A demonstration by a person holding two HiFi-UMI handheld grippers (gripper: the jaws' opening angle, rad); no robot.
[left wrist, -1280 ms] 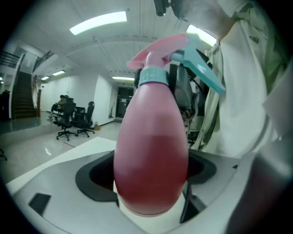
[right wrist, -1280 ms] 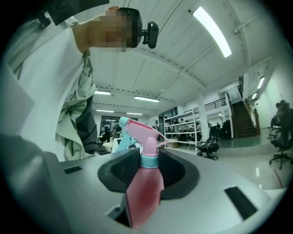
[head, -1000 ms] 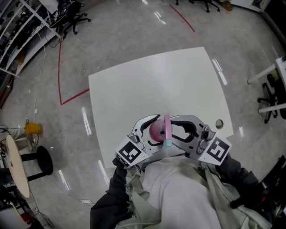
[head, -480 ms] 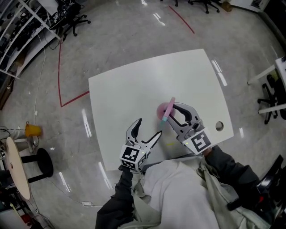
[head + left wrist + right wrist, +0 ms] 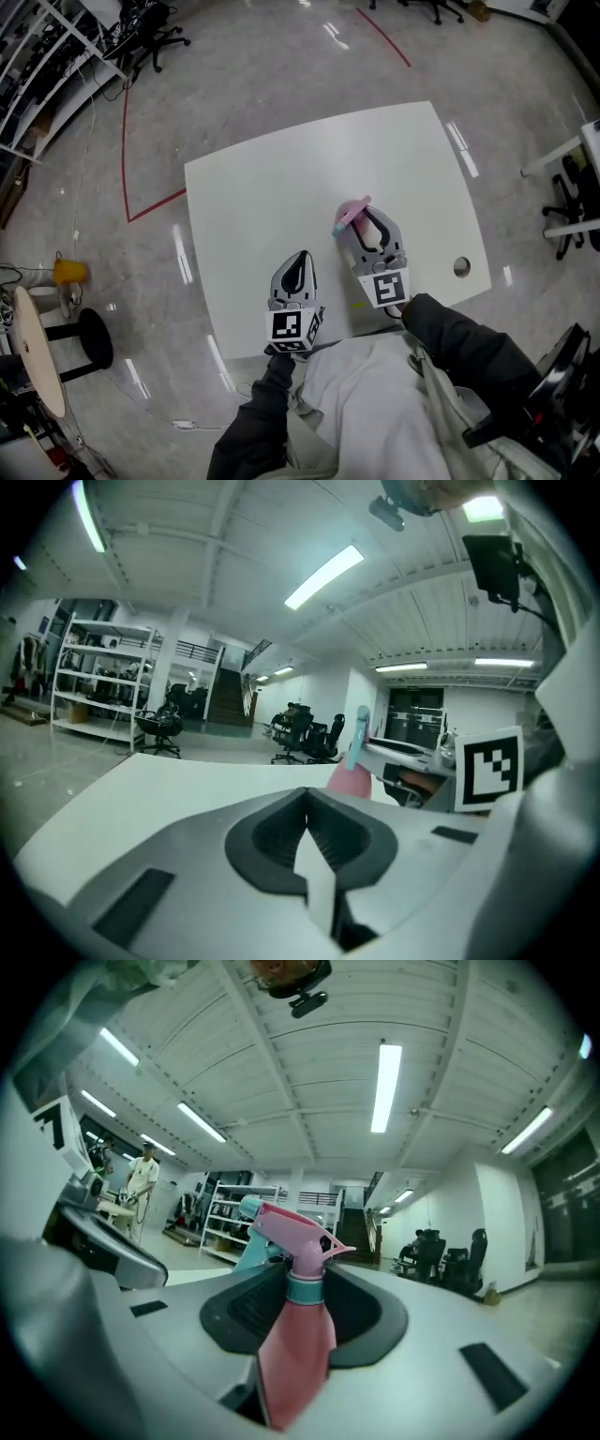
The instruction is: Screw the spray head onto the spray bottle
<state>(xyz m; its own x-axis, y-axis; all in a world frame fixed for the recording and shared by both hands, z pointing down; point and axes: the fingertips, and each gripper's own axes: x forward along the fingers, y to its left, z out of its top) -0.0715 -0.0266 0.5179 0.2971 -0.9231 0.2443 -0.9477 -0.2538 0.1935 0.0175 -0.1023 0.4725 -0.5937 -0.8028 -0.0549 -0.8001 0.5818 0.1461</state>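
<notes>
A pink spray bottle (image 5: 351,215) with a pink spray head (image 5: 289,1230), a teal collar and a teal trigger on it sticks out past my right gripper (image 5: 368,217), which is shut on the bottle's body (image 5: 295,1349). It is held over the white table (image 5: 272,187), right of the middle. My left gripper (image 5: 299,263) sits near the table's front edge, left of the bottle, shut with nothing in it; its jaws meet tip to tip in the left gripper view (image 5: 307,803). That view shows the bottle (image 5: 353,777) beyond the jaws.
A round hole (image 5: 460,266) is in the table near its right front corner. On the floor at the left are a yellow object (image 5: 67,271) and a black stool (image 5: 94,336). Office chairs (image 5: 150,37) and shelving stand further off.
The left gripper has let go of the bottle, drawn back to the left and closed. The right gripper has carried the bottle forward over the table.
</notes>
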